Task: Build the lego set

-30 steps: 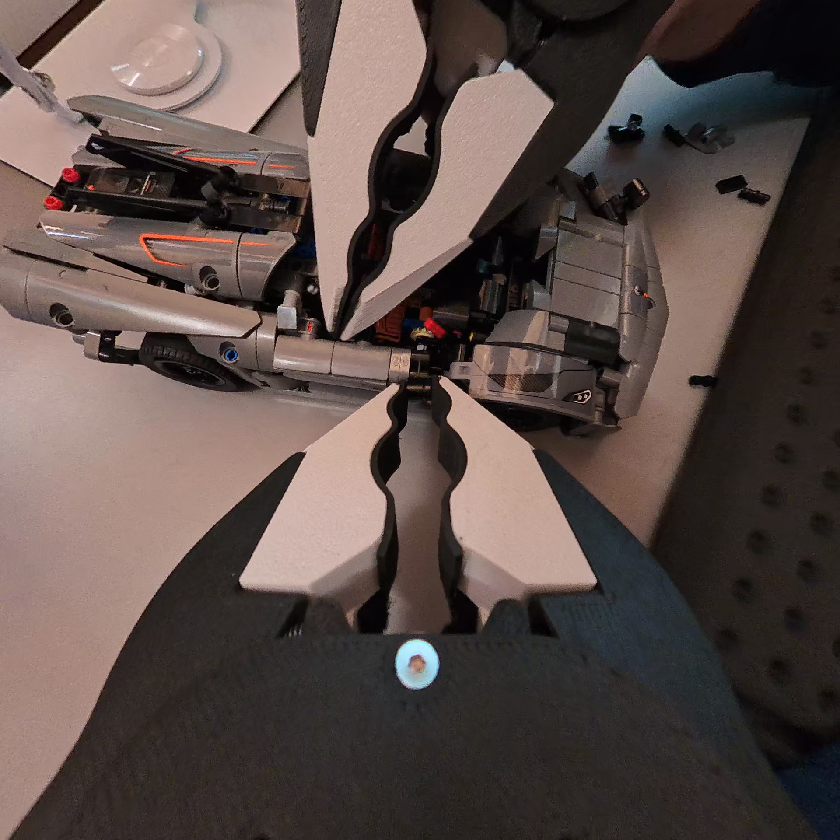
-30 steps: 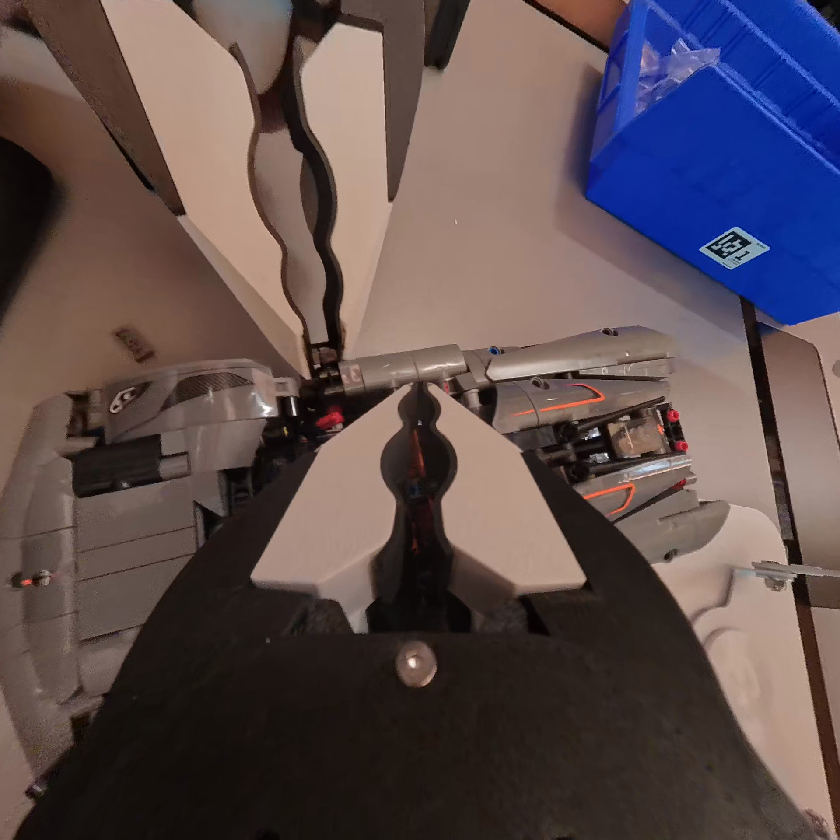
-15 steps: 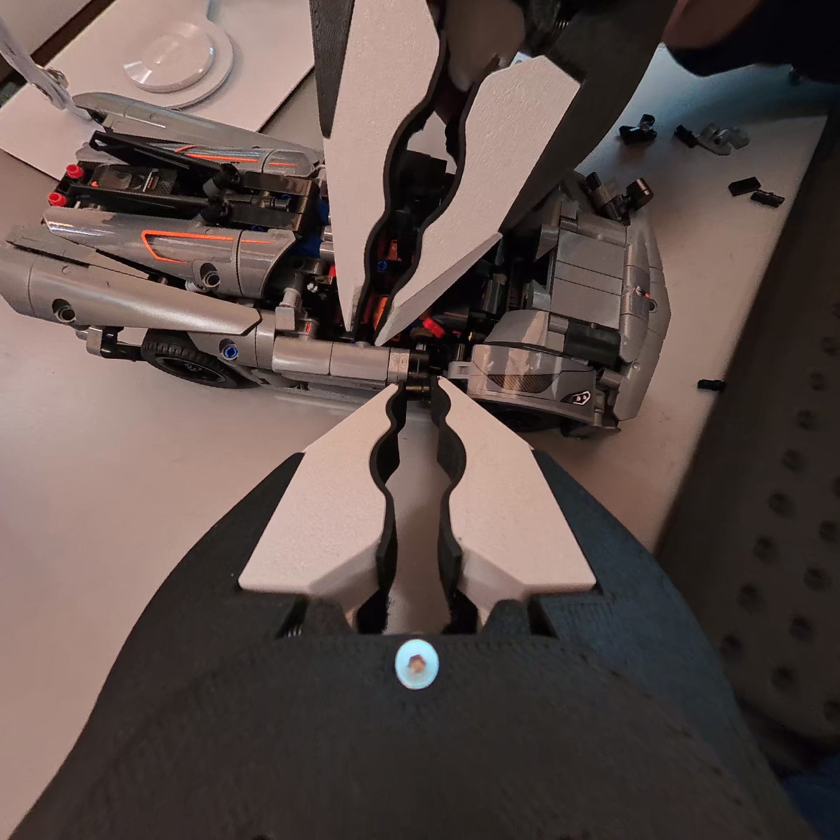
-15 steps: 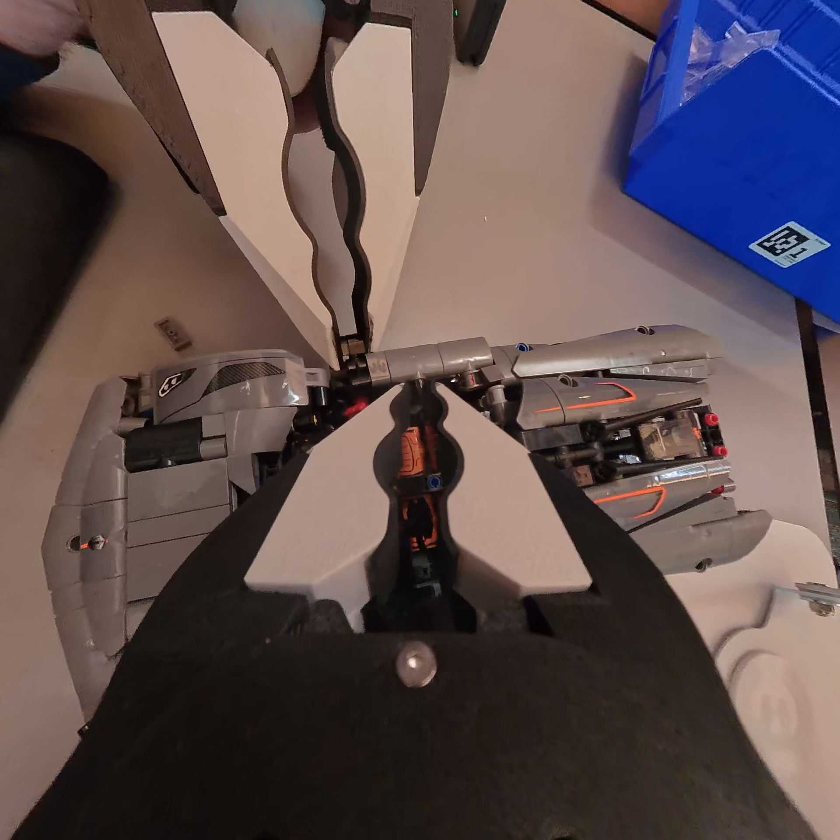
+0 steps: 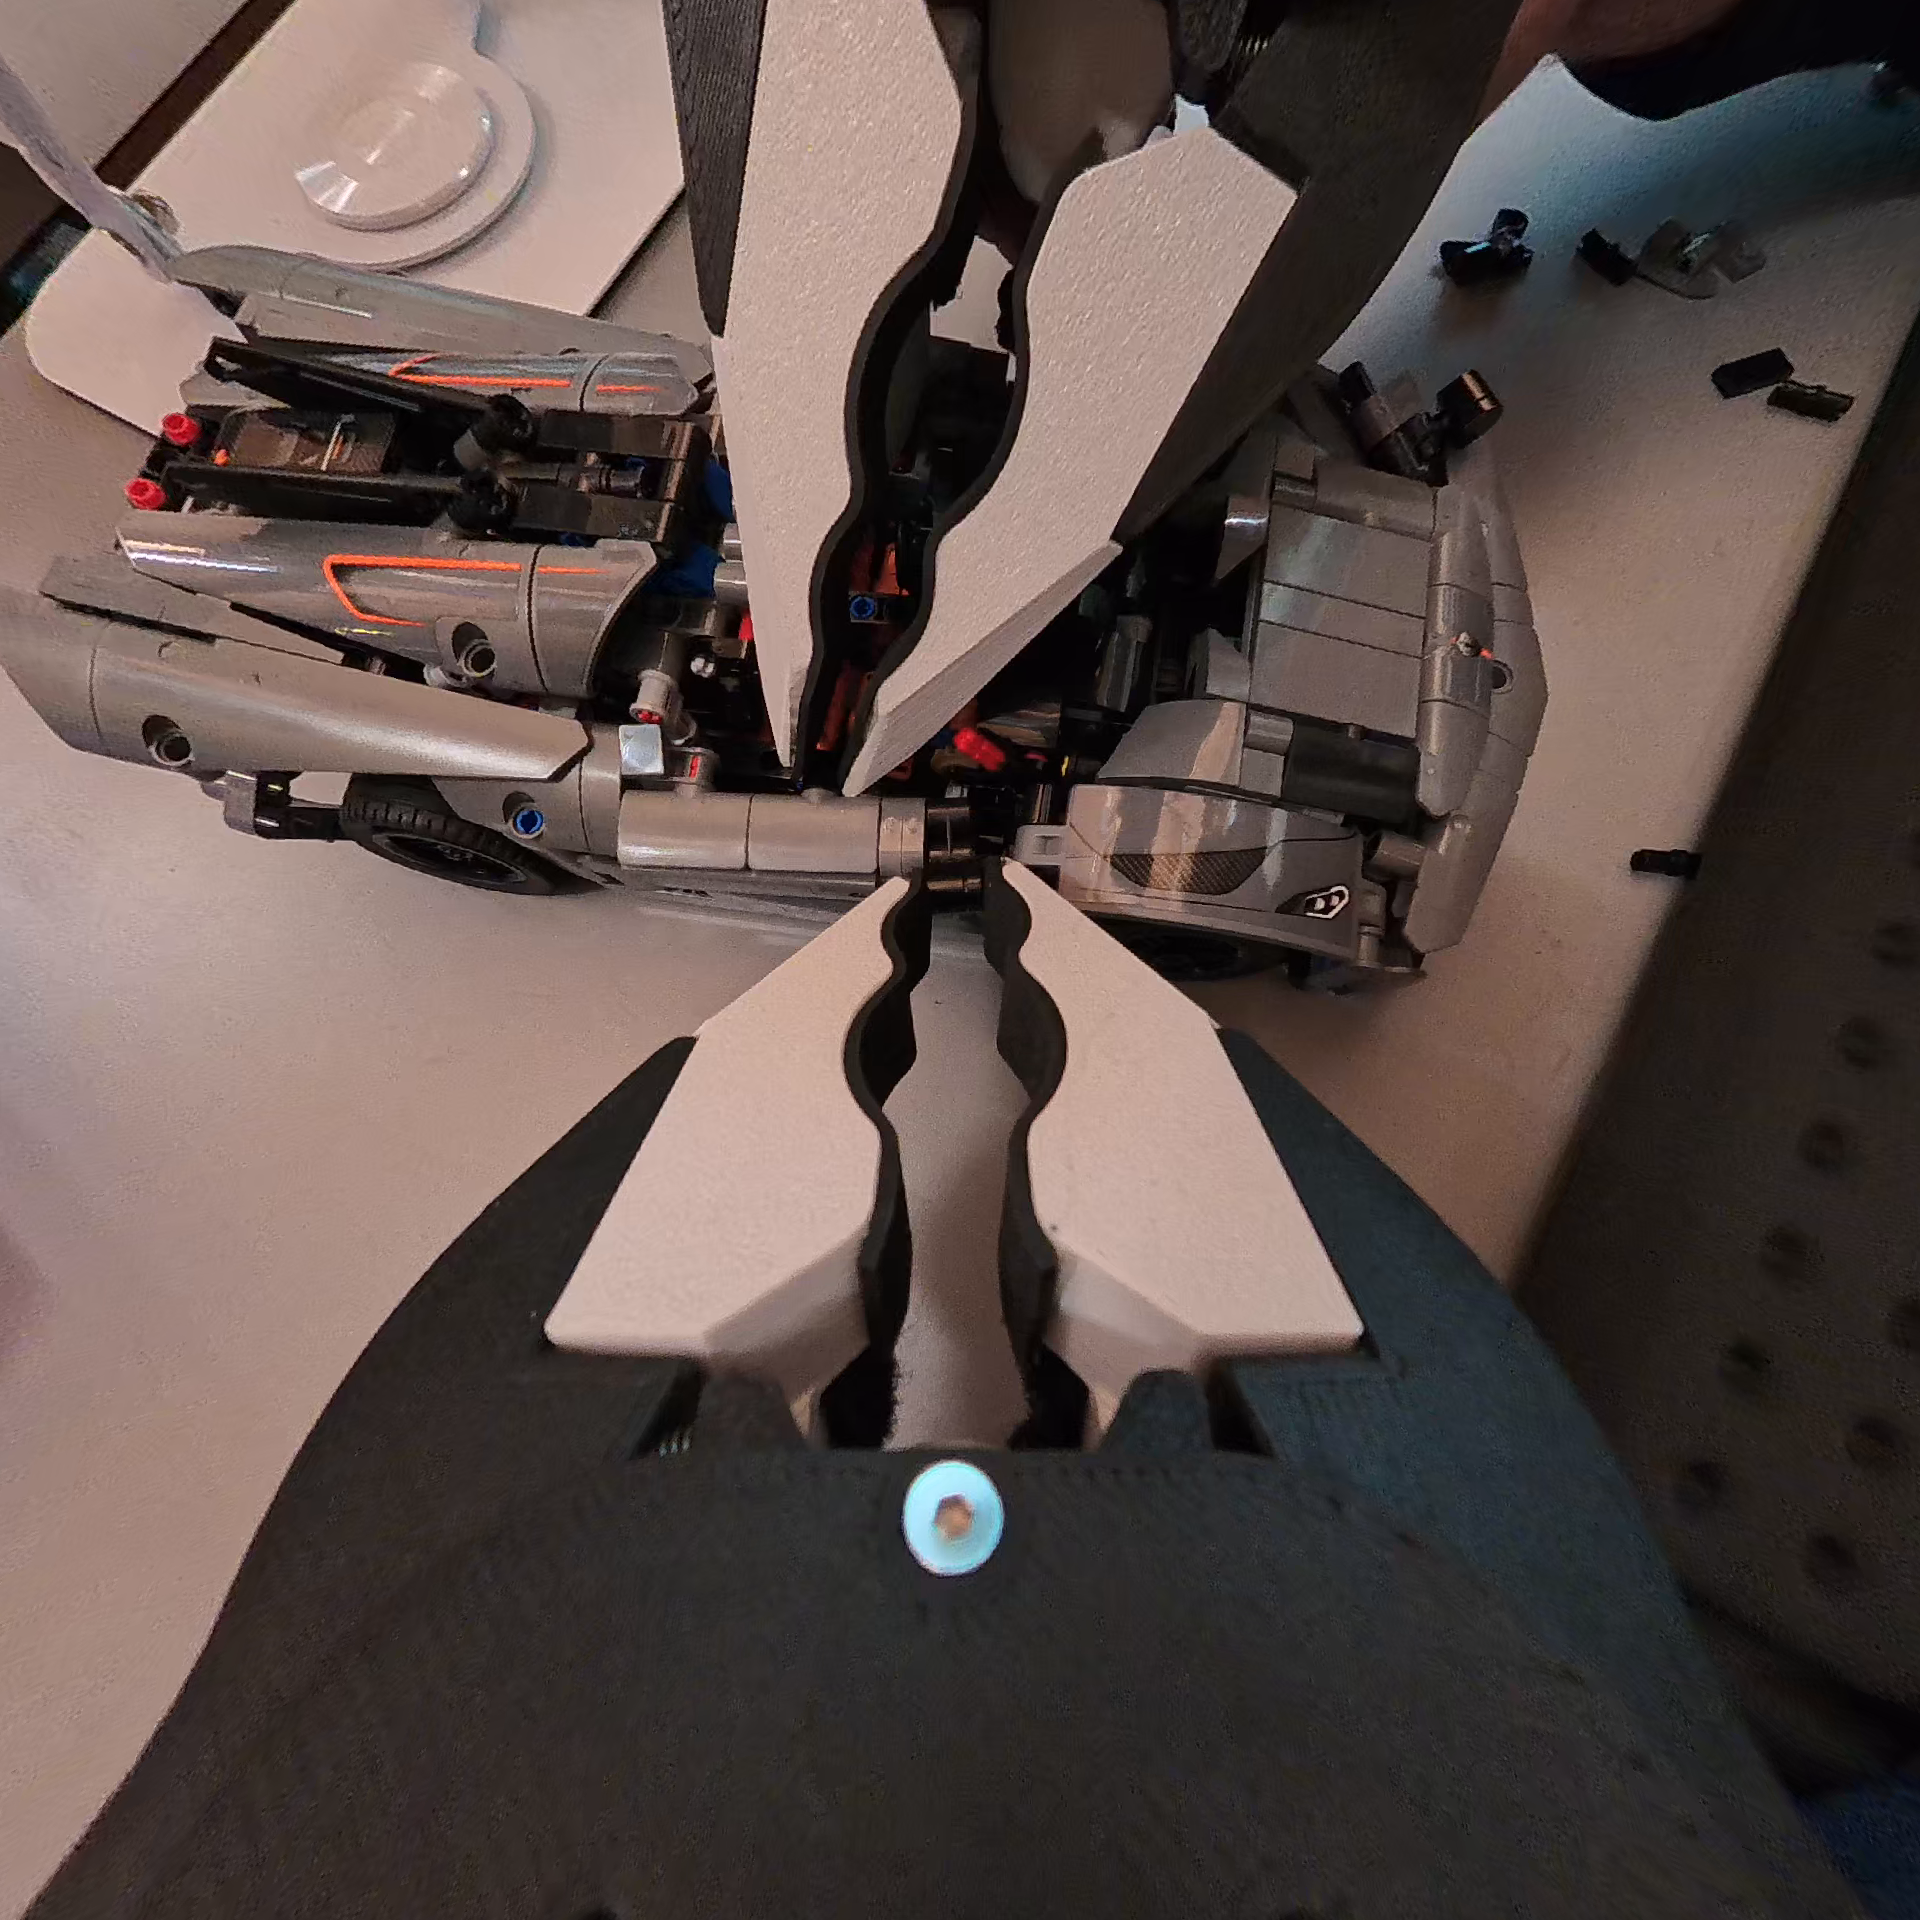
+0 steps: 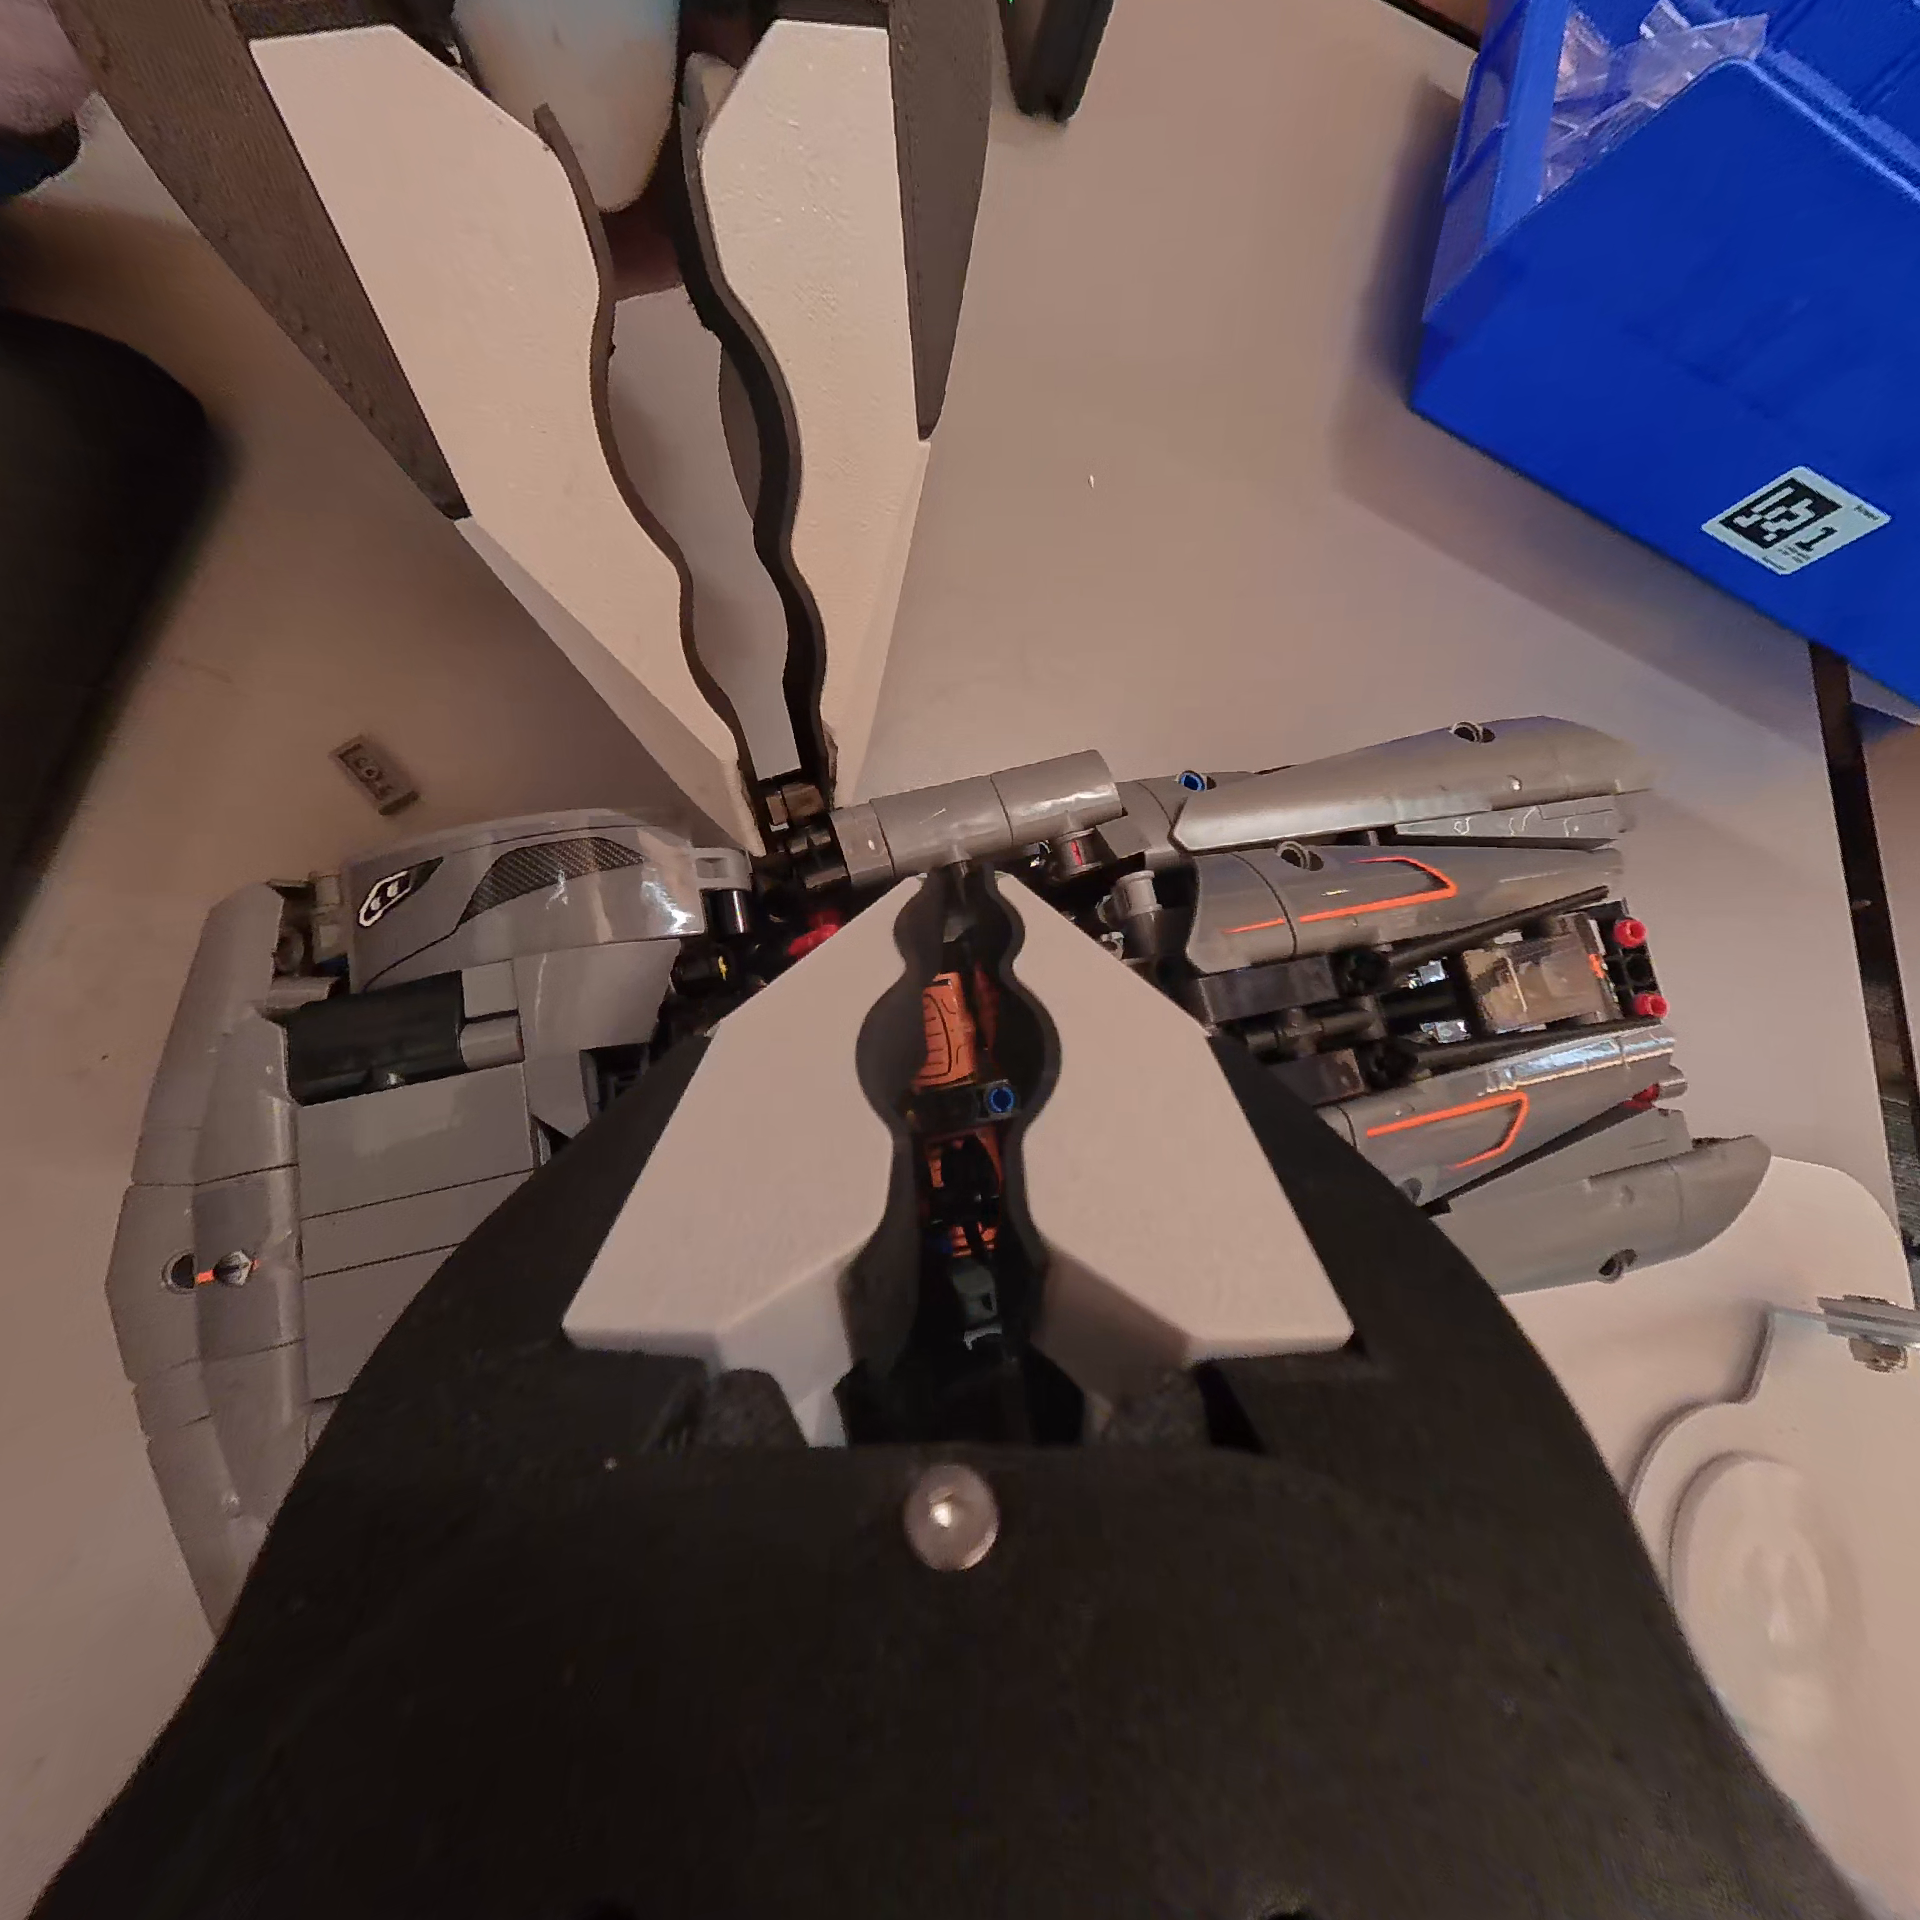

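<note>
Pale table top (image 5: 260, 1143) fills the left wrist view. At the upper left of the frame lies a white card with a clear round disc (image 5: 410, 156). Below it, across the middle, sits the grey toy car (image 5: 343, 686) with orange stripes. At the middle of the frame the left gripper (image 5: 951, 883) points up. Its fingers are nearly together and pinch a small black part (image 5: 951, 847) on the near side of the car. From the top the right gripper (image 5: 821, 774) comes down into the car's open middle. Its tips are a little apart, and I cannot tell if they hold anything. At the upper right lie small black loose pieces (image 5: 1782, 379). In the right wrist view, a blue bin (image 6: 1704, 312) sits at the upper right.
</note>
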Demonstrator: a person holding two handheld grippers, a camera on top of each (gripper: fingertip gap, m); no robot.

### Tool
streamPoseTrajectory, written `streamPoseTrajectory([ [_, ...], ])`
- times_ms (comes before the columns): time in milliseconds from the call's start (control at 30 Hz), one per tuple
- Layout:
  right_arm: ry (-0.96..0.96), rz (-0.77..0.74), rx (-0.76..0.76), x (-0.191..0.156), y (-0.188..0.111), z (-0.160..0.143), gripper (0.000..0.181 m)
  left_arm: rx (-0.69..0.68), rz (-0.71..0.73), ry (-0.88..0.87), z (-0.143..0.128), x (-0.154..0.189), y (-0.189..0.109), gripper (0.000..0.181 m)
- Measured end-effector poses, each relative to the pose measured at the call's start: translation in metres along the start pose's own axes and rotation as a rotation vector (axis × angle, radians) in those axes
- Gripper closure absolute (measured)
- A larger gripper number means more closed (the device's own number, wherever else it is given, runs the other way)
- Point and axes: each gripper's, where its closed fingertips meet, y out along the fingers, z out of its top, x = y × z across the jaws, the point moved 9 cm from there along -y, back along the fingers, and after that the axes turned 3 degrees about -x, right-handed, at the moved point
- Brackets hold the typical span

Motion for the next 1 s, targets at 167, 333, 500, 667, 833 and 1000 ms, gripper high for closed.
streamPoseTrajectory([
  [167, -0.006, -0.009, -0.005, -0.001, 0.0, 0.001, 0.177, -0.003, -0.004, 0.003, 0.0, 0.001, 0.0, 0.173],
  [333, -0.009, -0.012, 0.0, -0.002, 0.0, 0.0, 0.177, 0.017, -0.026, -0.009, -0.002, -0.001, 0.0, 0.173],
  [500, -0.011, -0.017, 0.005, -0.002, 0.0, 0.0, 0.177, 0.064, -0.082, -0.015, -0.007, -0.006, -0.001, 0.174],
  [667, -0.009, -0.01, 0.013, -0.002, 0.0, 0.0, 0.177, 0.106, -0.151, -0.012, -0.01, -0.011, 0.0, 0.174],
  [833, -0.005, -0.008, 0.017, -0.001, 0.0, -0.001, 0.176, 0.126, -0.196, -0.001, -0.011, -0.014, 0.001, 0.174],
  [1000, -0.006, -0.008, 0.019, -0.001, 0.0, -0.001, 0.177, 0.129, -0.211, 0.005, -0.012, -0.014, 0.001, 0.173],
])
